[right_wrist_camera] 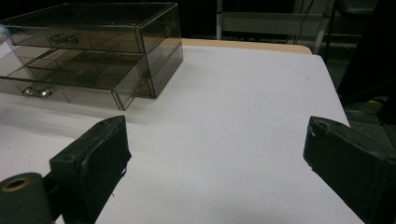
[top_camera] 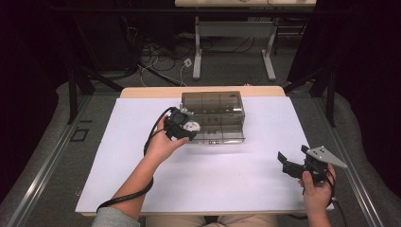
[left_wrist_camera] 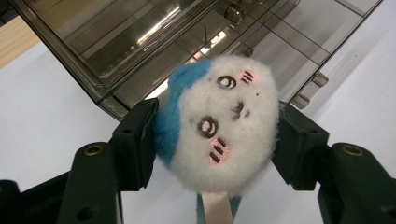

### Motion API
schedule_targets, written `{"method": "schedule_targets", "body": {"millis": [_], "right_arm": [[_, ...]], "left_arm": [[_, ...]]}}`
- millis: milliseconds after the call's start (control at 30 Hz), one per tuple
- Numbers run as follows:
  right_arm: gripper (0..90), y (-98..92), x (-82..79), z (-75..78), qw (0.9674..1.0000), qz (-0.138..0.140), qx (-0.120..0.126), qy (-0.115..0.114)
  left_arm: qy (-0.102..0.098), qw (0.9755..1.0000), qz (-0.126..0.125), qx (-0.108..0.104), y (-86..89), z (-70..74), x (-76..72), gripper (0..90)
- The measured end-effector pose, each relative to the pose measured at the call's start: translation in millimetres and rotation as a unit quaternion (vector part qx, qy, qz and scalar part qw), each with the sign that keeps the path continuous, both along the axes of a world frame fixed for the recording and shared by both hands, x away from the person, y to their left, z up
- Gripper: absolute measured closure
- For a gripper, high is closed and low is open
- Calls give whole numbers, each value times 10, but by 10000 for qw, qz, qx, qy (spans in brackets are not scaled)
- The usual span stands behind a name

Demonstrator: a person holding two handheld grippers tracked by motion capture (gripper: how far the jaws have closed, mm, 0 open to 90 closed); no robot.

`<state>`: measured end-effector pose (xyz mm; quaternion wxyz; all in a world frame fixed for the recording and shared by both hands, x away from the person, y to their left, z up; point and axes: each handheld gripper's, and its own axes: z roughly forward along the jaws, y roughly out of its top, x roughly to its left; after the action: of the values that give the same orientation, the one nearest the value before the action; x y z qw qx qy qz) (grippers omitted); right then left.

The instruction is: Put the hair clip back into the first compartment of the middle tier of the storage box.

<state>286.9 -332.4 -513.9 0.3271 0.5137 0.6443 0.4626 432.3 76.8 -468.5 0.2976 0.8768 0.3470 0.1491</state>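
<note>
A round white plush toy [left_wrist_camera: 224, 123] with a blue patch, a stitched face and pink cheeks sits between the jaws of my left gripper [left_wrist_camera: 212, 140], which is shut on it. In the high view that left gripper [top_camera: 185, 127] hangs at the left front of a smoky clear drawer box [top_camera: 213, 106], with the toy [top_camera: 191, 126] showing white at its tip. The box's lower drawer [top_camera: 220, 134] is pulled out toward me. My right gripper [top_camera: 292, 163] rests near the table's front right, open, with nothing between its jaws [right_wrist_camera: 215, 154].
The white table top [top_camera: 198, 175] is bare in front of the box and around the right gripper. A wooden strip [top_camera: 142, 92] runs along its far edge. Table legs and cables lie on the floor beyond. In the right gripper view the drawer box [right_wrist_camera: 93, 51] stands at the upper left.
</note>
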Motion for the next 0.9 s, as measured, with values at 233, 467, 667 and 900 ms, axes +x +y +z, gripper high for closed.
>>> {"method": "schedule_targets", "body": {"millis": [233,467,667,900], "right_arm": [[66,3,7,-9,10000,1,26,-26],[66,-1,8,-12,10000,-6,25,-29],[66,7,7,-13,10000,-16,18,-15],[66,6,9,-16,10000,-6,25,-17]], "left_arm": [[35,10000,-10,74,-42,-38,48,381],[73,9999,-7,142,-63,-76,80,379],[118,9998,18,165,-82,-126,101,379],[147,9997,34,175,-91,-167,120,377]]}}
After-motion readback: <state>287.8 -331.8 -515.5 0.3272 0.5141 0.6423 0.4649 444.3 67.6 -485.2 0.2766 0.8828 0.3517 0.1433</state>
